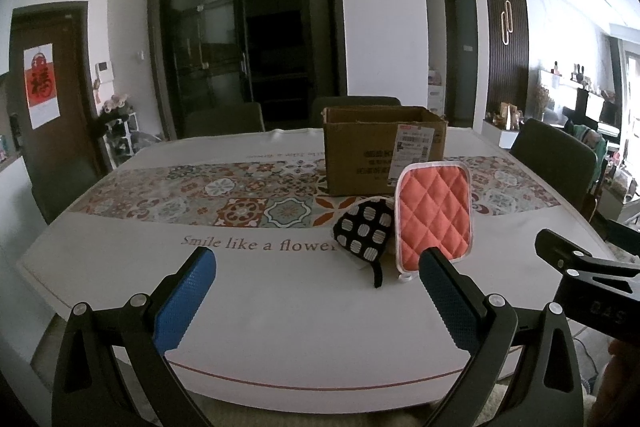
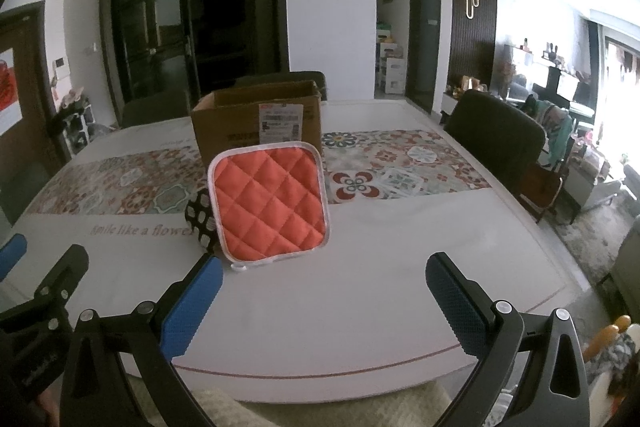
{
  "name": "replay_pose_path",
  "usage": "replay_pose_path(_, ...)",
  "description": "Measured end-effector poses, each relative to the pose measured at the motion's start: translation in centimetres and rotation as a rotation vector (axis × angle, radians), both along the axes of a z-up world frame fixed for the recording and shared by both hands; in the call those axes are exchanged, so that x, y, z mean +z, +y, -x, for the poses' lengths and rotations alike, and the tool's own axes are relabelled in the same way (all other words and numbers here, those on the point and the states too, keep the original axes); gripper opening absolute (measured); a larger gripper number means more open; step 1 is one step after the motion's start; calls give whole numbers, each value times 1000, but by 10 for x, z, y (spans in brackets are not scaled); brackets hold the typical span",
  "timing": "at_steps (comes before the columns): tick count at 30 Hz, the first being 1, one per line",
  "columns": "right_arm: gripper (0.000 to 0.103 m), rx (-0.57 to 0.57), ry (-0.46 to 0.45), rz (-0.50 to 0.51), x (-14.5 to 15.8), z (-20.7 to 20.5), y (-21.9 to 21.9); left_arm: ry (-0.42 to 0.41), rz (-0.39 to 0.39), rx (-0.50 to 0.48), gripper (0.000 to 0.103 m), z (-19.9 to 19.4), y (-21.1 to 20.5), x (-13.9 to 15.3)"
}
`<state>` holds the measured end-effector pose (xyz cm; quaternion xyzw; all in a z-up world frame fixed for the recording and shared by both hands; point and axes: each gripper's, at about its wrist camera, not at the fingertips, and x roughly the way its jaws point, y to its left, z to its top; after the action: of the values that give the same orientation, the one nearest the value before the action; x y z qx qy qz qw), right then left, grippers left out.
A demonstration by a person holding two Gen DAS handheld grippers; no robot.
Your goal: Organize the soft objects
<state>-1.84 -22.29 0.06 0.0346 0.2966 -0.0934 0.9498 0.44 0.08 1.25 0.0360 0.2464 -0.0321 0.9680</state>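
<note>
While both tools hover short of the table's (image 1: 120,267) near edge, each has its blue-padded jaws spread wide with nothing between them: the left gripper (image 1: 316,291) lines up nearer the printed motto, the right gripper (image 2: 322,299) faces the orange pad almost squarely. Just beyond the grippers, on the plain white part of the cloth, lie the two soft things. An orange quilted potholder (image 2: 270,199) with white binding sits in front of the cardboard box (image 2: 256,131), its hanging loop turned toward the near edge. To its left, touching it and partly tucked under it, is a black-and-white patterned mitt (image 1: 364,231), whose dark strap trails toward the near edge. Behind both, the box stands open-topped on the tiled floral runner (image 1: 200,195), its shipping label facing the grippers; presumably it is the receptacle, set within easy reach of the pile. By this layout, sorting appears not yet begun, and the orange pad, lying uppermost, seems the likelier first pick. Dark chairs (image 2: 496,131) ring the far side, beyond the box
</note>
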Motion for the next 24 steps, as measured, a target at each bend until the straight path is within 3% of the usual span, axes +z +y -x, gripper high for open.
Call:
replay_pose_path(8,103,15,6,18,-6,-15,6,13,-4,-3,103,-16,-3,-8)
replay_pose_path(18,103,59,24,-31,-19,-55,-9,-16,-46,10,103,-46,-24,-14)
replay_pose_path(24,103,90,43,-60,-28,-81,-21,20,-35,8,103,-70,-36,-23)
